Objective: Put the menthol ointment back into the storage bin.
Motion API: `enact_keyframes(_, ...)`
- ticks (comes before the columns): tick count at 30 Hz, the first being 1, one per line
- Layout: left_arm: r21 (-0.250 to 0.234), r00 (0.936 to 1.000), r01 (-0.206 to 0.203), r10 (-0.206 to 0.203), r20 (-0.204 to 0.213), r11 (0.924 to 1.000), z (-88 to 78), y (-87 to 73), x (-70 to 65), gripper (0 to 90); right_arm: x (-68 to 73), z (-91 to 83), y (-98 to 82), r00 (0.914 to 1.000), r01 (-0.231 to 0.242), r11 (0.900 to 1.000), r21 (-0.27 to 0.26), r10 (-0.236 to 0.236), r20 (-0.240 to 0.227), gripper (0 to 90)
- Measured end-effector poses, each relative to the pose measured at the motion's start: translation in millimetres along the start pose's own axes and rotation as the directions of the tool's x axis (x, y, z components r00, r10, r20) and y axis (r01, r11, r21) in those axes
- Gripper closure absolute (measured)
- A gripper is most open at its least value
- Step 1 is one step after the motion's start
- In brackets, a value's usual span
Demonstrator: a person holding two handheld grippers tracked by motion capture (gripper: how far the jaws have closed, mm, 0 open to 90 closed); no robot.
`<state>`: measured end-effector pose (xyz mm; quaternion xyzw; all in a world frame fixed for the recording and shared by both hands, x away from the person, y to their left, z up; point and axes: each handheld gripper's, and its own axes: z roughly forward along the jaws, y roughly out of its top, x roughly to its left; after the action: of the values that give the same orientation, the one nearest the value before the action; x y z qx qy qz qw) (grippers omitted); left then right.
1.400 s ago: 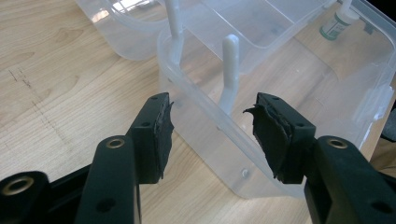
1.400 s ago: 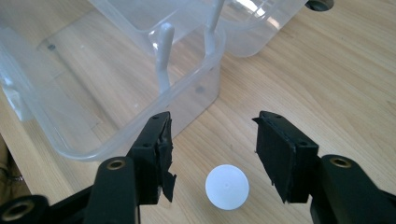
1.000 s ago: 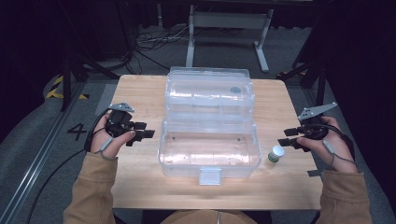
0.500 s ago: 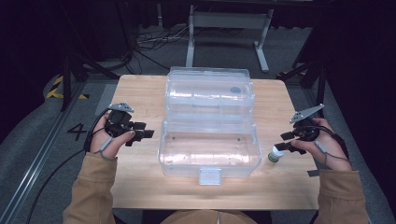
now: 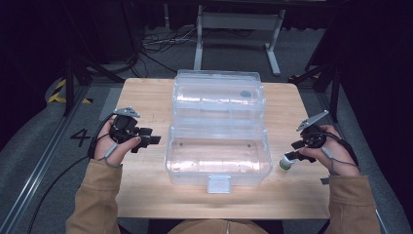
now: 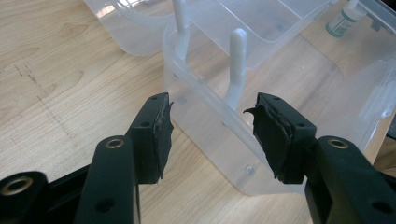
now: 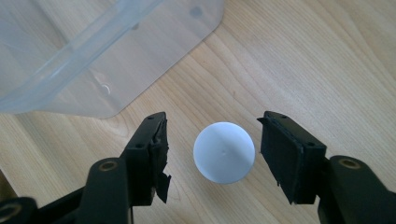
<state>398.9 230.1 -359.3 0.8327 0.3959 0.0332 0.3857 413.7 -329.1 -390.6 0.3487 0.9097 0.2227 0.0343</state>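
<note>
A clear plastic box (image 5: 217, 171) stands open mid-table, its lid (image 5: 217, 95) folded back. A small bottle (image 5: 286, 164) with a white cap (image 7: 224, 151) and green label stands upright on the wood just right of the box. My right gripper (image 5: 291, 152) hovers over it, open, and in the right gripper view my right gripper (image 7: 212, 154) has the cap between its jaws, untouched. My left gripper (image 5: 152, 140) is open beside the box's left end. In the left gripper view my left gripper (image 6: 210, 135) faces the box wall (image 6: 219, 144), and the bottle (image 6: 343, 18) shows through the plastic.
The wooden table (image 5: 146, 97) has bare wood left, right and in front of the box. A white latch (image 5: 218, 184) juts from the box's front. Two white posts (image 6: 237, 51) rise inside the box. Cables and a metal stand (image 5: 234, 22) lie on the floor beyond.
My right gripper has come down and toward me, from above the bottle to straddling its cap. The left gripper and the box have stayed put.
</note>
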Motion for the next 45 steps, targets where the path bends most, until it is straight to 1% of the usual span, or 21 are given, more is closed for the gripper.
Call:
enact_keyframes(10, 0.000, 1.0000, -0.002, 0.002, -0.002, 1.0000, 0.1, -0.1, 0.4, 47.2, -2.2, 12.4, 0.5, 0.9998, 0.019, 0.998, 0.061, -0.019, 0.002, 43.5)
enact_keyframes(14, 0.001, 1.0000, -0.001, 0.001, -0.002, 1.0000, 0.1, -0.1, 0.2, 47.2, -3.0, 15.5, 0.2, 0.9998, 0.017, 0.997, 0.074, -0.017, 0.002, 43.7)
enact_keyframes(19, 0.002, 1.0000, -0.002, 0.002, -0.002, 1.0000, 0.4, -0.2, 0.4, 47.2, -4.5, 20.7, -0.1, 0.9998, 0.018, 0.995, 0.096, -0.018, -0.003, 44.2)
enact_keyframes(30, 0.002, 1.0000, -0.003, 0.003, -0.001, 1.0000, 0.5, -0.2, 0.5, 47.2, -6.6, 29.3, -0.1, 0.9994, 0.032, 0.989, 0.147, -0.034, 0.011, 47.2)
enact_keyframes(34, 0.003, 1.0000, -0.002, 0.002, -0.001, 1.0000, 0.6, -0.4, 0.8, 47.2, -7.8, 32.5, -1.1, 0.9996, 0.026, 0.987, 0.159, -0.028, 0.008, 48.1)
enact_keyframes(40, 0.003, 1.0000, -0.002, 0.002, -0.001, 1.0000, 0.8, -0.5, 1.1, 47.2, -8.3, 35.6, -1.3, 0.9995, 0.032, 0.983, 0.179, -0.032, -0.001, 49.9)
enact_keyframes(45, 0.004, 1.0000, -0.001, 0.001, -0.001, 1.0000, 0.6, -0.9, 1.3, 47.2, -8.0, 35.7, -0.8, 0.9995, 0.030, 0.983, 0.184, -0.031, 0.003, 50.5)
